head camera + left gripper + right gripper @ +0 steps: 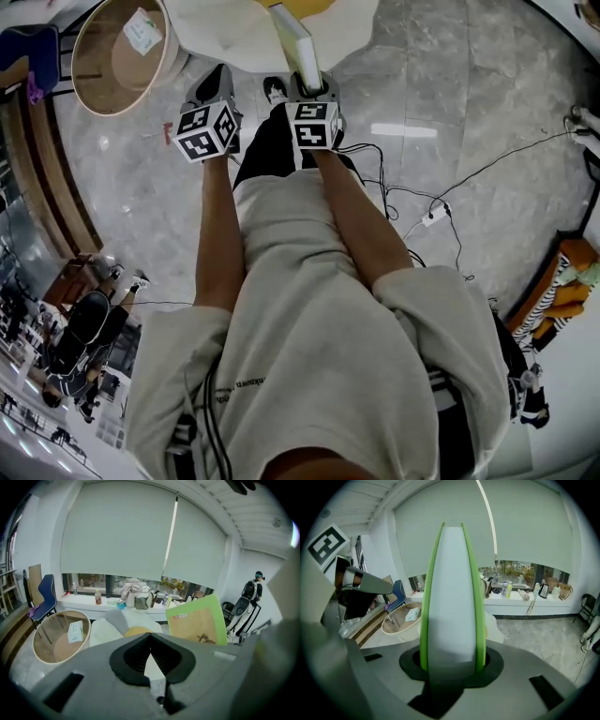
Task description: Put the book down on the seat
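Observation:
My right gripper [310, 82] is shut on a thick book [298, 39] with green covers and holds it upright. In the right gripper view the book [452, 597] stands between the jaws, its white page edge facing the camera. The seat [234, 33] is a white flower-shaped cushion with a yellow middle, lying on the floor just ahead of both grippers. My left gripper [216, 82] hangs beside the right one, shut and empty. In the left gripper view its pads [161, 656] meet, with the seat [105, 631] beyond them and the book [197, 623] at the right.
A round wooden side table [94, 70] with a tissue box [142, 30] stands left of the seat. Cables and a power strip [433, 216] lie on the marble floor to the right. A blue chair [46, 595] and a cluttered window sill [136, 603] lie farther off.

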A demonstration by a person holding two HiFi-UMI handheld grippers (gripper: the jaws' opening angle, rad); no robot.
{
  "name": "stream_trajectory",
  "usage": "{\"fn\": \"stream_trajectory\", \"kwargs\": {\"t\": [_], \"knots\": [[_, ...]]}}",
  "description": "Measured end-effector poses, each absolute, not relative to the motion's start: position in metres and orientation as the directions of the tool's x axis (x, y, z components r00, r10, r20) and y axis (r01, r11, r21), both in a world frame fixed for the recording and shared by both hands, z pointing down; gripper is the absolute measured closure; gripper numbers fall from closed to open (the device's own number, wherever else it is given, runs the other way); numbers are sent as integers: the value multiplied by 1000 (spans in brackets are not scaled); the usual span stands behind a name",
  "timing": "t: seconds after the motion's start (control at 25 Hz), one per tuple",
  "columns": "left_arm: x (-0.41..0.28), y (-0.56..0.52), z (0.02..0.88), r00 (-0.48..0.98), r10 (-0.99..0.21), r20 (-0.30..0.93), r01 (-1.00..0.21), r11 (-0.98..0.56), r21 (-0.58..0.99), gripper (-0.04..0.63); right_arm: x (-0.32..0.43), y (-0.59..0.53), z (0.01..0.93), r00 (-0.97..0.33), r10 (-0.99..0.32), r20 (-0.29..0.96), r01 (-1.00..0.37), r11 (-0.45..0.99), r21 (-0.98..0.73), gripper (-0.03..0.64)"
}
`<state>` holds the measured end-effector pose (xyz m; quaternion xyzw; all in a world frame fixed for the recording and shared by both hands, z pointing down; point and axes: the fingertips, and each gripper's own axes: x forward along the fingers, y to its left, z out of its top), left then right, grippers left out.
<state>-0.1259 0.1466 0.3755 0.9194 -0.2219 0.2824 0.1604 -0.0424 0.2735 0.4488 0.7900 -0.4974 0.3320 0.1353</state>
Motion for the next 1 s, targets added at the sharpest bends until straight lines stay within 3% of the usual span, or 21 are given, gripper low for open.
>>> {"fn": "stream_trajectory", "kwargs": {"t": [0.28, 0.56, 1.0], "knots": [[-91, 121, 401, 764, -317, 562, -520, -818, 245, 588, 16, 242, 456, 313, -692, 651, -891, -451, -50, 488], [-18, 34, 368, 809, -366, 460, -540, -773, 334, 588, 94, 197, 441, 361, -649, 669, -893, -447, 48, 488], [37, -70, 377, 832, -356, 425, -543, -678, 495, 588, 140, 113, 441, 347, -585, 733, -920, -365, 144, 488]]}}
